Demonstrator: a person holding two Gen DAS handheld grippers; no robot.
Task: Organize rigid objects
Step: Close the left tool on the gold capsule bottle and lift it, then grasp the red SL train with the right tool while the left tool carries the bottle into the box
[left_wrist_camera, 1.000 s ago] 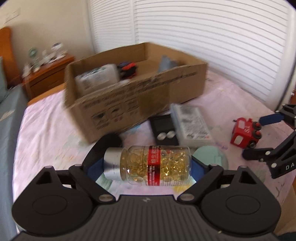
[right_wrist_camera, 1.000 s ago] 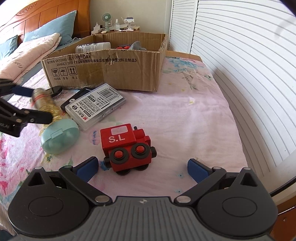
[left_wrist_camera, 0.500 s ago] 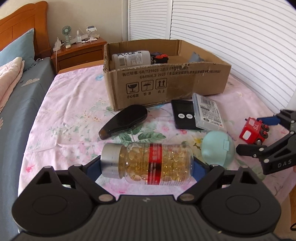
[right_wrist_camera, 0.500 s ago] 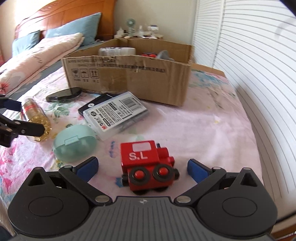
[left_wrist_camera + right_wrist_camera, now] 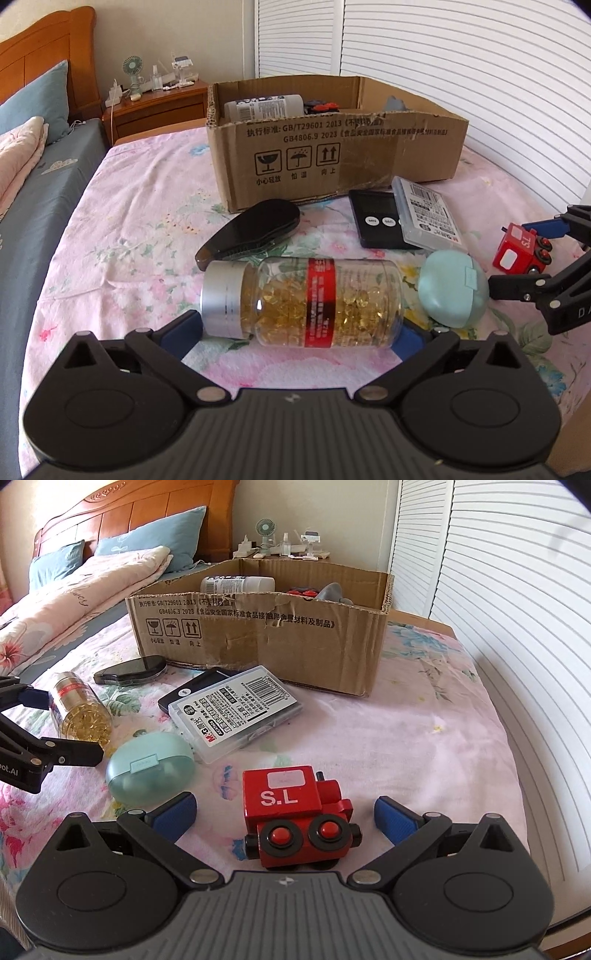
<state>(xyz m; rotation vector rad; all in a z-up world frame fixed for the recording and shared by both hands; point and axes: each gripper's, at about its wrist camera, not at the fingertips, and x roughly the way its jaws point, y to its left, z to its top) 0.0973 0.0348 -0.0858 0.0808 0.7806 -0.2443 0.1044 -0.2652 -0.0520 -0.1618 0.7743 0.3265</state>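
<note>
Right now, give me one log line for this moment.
left gripper: around capsule bottle, contact unclear | right gripper: open, straddling red toy train | cardboard box: partly filled

My left gripper is closed on the bottle, pads at both ends. My right gripper is spread wide, both pads clear of the toy train between them.

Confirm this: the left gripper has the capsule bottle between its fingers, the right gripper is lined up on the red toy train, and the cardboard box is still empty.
Wrong on the cardboard box: the right wrist view shows a white bottle and other items inside. The rest holds: the left gripper has the capsule bottle between its fingers, and the right gripper is lined up on the red toy train.
</note>
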